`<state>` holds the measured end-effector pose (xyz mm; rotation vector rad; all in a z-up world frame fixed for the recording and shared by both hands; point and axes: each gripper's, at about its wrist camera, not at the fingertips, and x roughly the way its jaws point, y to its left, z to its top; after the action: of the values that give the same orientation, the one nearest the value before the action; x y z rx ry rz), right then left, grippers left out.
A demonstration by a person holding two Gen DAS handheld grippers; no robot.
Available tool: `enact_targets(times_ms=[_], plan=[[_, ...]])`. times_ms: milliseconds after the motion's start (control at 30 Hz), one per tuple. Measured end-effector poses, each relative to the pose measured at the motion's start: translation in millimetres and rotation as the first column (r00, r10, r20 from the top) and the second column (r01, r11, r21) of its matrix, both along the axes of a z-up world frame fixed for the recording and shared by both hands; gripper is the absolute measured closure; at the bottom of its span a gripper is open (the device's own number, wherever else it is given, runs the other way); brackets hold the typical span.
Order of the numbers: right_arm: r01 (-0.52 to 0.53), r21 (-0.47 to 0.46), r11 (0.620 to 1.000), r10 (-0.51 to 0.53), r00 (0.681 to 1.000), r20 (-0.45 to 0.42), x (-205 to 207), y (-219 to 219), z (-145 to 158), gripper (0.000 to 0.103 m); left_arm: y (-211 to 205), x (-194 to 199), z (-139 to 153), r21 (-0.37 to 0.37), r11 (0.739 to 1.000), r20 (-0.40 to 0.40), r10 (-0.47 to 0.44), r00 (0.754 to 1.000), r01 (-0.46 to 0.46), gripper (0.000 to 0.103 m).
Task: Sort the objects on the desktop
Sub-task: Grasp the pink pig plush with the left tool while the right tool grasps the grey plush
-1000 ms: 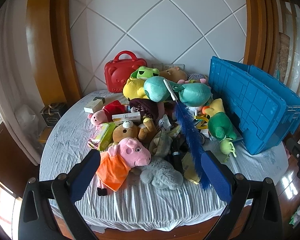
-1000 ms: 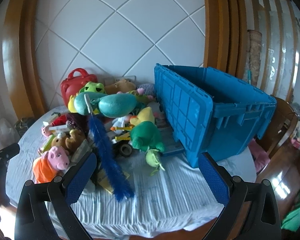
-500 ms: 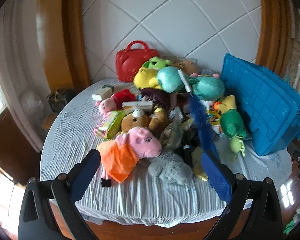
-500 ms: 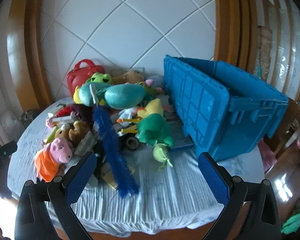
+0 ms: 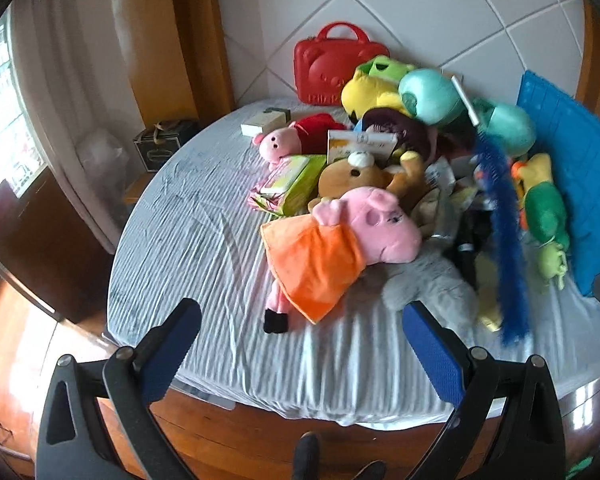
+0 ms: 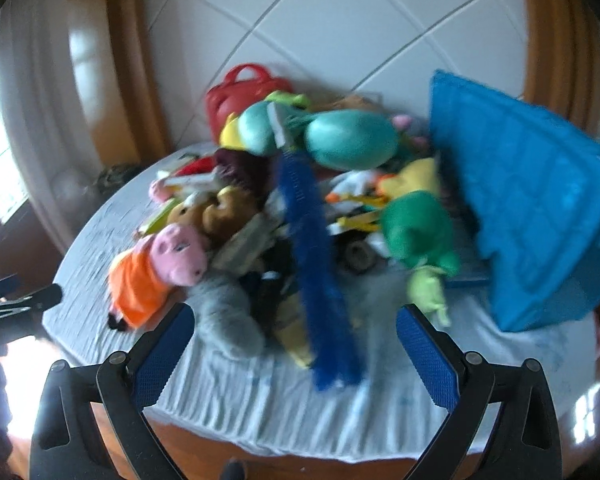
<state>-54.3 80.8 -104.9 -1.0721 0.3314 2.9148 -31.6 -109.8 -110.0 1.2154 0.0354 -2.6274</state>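
Evidently both views had been swung leftward and brought nearer the heap within a second, so the left tool [image 5: 300, 354] and right tool [image 6: 290, 350], each spread wide and empty, were aimed at the pig plush [image 5: 340, 240] on the desk [image 5: 188, 216], with the blue crate [image 6: 540, 208] unfilled at the right.

Both wrist views face toy pile [image 5: 380, 184] from near table edge [image 6: 260, 412].

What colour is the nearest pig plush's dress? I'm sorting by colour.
Orange. The pig plush wears an orange dress, sharpest in the left wrist view.
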Motion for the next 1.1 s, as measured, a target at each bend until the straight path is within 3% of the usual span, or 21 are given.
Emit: enact_targets(times_ms=[67, 167, 300, 567, 833, 1100], plan=[[-0.019, -0.012, 1.0, 0.019, 1.0, 0.017, -12, -12, -6, 0.007, -9, -11, -8, 0.002, 1.0, 0.014, -0.023, 1.0, 0.023, 0.001], [-0.04, -0.049, 0.998, 0.042, 0.998, 0.05, -30, -29, -15, 0.042, -21, -28, -17, 0.004, 0.998, 0.04, -0.064, 0.997, 0.064, 0.001], [-0.037, -0.06, 0.998, 0.044, 0.992, 0.114, -56, -51, -28, 0.052, -30, -57, -31, 0.008, 0.99, 0.068, -0.138, 0.988, 0.138, 0.001], [0.013, -0.069, 0.998, 0.003, 0.974, 0.225, -98, -73, -67, 0.052, -28, -112, -67, 0.009, 0.957, 0.143, -0.289, 0.947, 0.291, 0.001], [-0.026, -0.056, 0.998, 0.042, 0.952, 0.304, -133, -84, -103, 0.052, -24, -142, -93, 0.007, 0.939, 0.195, -0.339, 0.92, 0.345, 0.001], [-0.099, -0.03, 0.995, 0.103, 0.922, 0.373, -167, -99, -137, 0.033, -20, -158, -110, 0.023, 0.92, 0.228, -0.386, 0.894, 0.392, 0.0]])
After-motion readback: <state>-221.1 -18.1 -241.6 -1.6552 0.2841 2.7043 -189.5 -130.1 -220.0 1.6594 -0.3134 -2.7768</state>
